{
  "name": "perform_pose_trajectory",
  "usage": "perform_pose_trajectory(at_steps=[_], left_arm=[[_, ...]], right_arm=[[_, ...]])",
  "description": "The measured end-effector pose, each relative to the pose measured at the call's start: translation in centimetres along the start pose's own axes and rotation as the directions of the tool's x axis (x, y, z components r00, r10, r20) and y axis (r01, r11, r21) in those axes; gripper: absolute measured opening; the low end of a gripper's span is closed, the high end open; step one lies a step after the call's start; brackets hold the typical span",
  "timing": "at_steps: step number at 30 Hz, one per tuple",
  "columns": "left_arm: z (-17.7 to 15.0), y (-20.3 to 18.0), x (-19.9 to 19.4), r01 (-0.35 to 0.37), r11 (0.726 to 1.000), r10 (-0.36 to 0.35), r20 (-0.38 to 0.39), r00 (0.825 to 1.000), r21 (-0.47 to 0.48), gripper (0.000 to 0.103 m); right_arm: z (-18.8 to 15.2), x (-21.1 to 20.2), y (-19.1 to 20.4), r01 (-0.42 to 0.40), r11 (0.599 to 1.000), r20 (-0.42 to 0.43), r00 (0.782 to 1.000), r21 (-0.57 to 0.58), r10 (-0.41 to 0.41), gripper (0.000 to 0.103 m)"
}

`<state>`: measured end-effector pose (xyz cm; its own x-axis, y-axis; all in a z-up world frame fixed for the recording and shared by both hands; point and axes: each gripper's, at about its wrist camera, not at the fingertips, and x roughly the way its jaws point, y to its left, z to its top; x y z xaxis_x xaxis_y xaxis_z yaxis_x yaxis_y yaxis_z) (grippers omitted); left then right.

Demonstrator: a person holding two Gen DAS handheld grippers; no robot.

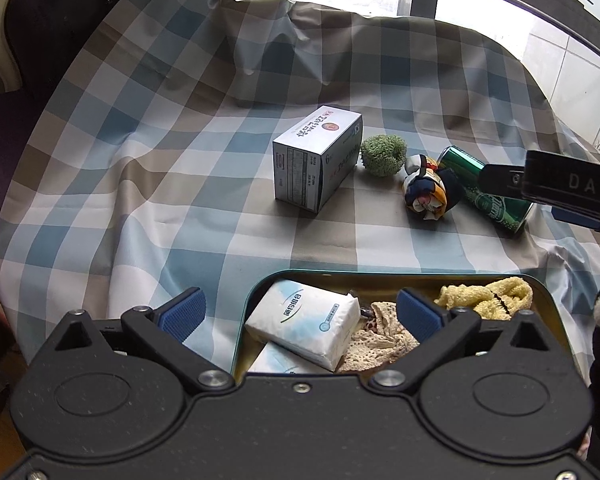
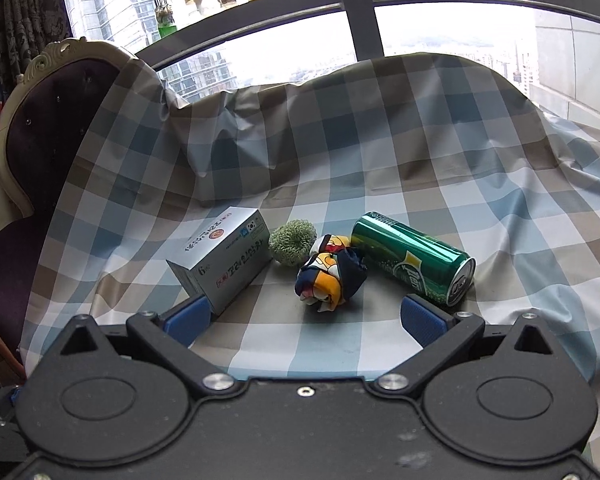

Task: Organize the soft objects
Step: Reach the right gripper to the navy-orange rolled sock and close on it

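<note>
Knotted multicoloured cloth bundle (image 2: 330,276) lies between fuzzy green ball (image 2: 292,247) and can; tissue packs (image 1: 304,322) in tin (image 1: 540,280).

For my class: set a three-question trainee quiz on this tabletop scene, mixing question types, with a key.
1. True or false: the green can stands upright.
2. Which lies between the grey box and the can: A) tissue packs, B) green pom-pom and knotted scarf, C) a spoon?
3. Fill in: the tissue packs lie inside the ____.

Key: 1 false, it lies on its side. 2 B. 3 tin.
</note>
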<state>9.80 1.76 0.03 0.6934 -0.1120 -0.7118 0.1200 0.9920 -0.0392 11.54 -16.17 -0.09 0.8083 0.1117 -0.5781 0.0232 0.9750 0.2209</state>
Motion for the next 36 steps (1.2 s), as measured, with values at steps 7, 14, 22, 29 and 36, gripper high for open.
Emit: perform_pose_trajectory(at_steps=[7, 14, 22, 29, 36], left_arm=[[0.4, -0.2, 1.7, -0.002, 1.000, 0.003, -0.027, 1.000, 0.020, 0.099], [0.9, 0.0, 2.9, 0.001, 1.000, -0.001, -0.047, 0.999, 0.012, 0.099], [1.4, 0.4, 4.0, -0.008, 1.000, 0.008, -0.060, 0.998, 0.009, 0.099], [2.3, 0.3, 4.5, -0.009, 1.000, 0.011, -0.062, 0.998, 0.020, 0.099], [5.0, -0.8, 4.9, 0.026, 0.999, -0.024, -0.052, 0.998, 0.036, 0.099]], right_arm=[[1.4, 6.7, 0.1, 0.033, 0.999, -0.092, 0.995, -0.038, -0.036, 0.089], [3.0, 13.3, -0.7, 0.049, 0.998, -0.208, 0.977, -0.028, -0.054, 0.084], [3.4, 18.1, -0.6, 0.096, 0.995, -0.288, 0.952, -0.031, -0.101, 0.069], [2.6, 17.4, -1.0, 0.068, 0.998, -0.299, 0.952, -0.017, -0.070, 0.044], [1.4, 14.1, -2.1, 0.054, 0.998, -0.305, 0.951, 0.019, -0.045, 0.044]])
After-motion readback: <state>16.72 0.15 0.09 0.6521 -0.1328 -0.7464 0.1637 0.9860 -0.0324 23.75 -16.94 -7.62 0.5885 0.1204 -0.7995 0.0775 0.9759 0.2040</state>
